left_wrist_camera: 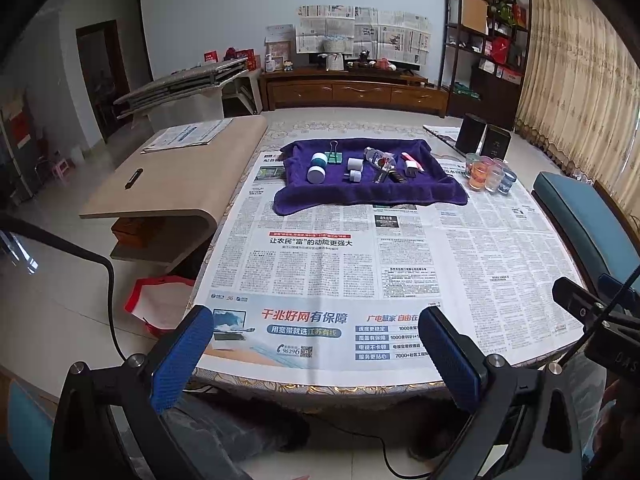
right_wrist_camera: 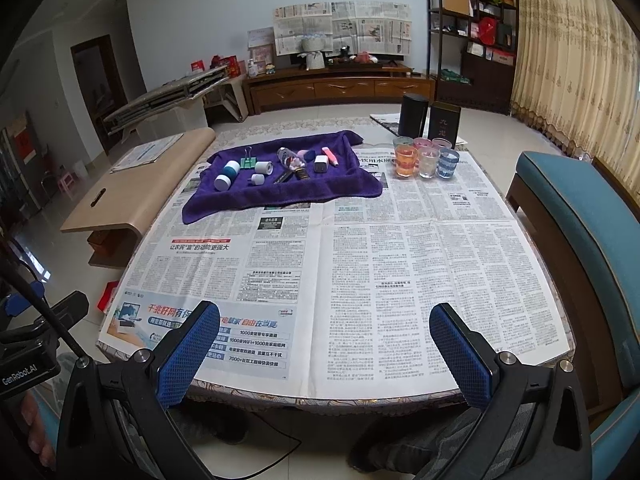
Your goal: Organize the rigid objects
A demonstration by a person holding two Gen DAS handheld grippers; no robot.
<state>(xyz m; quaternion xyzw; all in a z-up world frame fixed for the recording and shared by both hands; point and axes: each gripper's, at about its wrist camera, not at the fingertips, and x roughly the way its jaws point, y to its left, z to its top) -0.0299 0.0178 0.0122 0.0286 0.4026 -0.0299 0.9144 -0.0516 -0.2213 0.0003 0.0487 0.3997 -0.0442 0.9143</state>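
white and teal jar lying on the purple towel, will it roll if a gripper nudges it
Probably: the white and teal jar looks cylindrical and lies on its side. The soft purple towel should damp rolling. Its smooth surface may slip between the pads.

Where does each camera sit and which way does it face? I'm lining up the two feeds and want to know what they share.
Left wrist: rides the open left gripper at the table's near edge, facing the purple towel; the right gripper's body shows at its right.
Right wrist: rides the open right gripper at the same edge, further right, facing the glass cups; the other gripper's body shows at its left.
Shared: towel with small objects, cups, newspaper-covered table, two dark tins.
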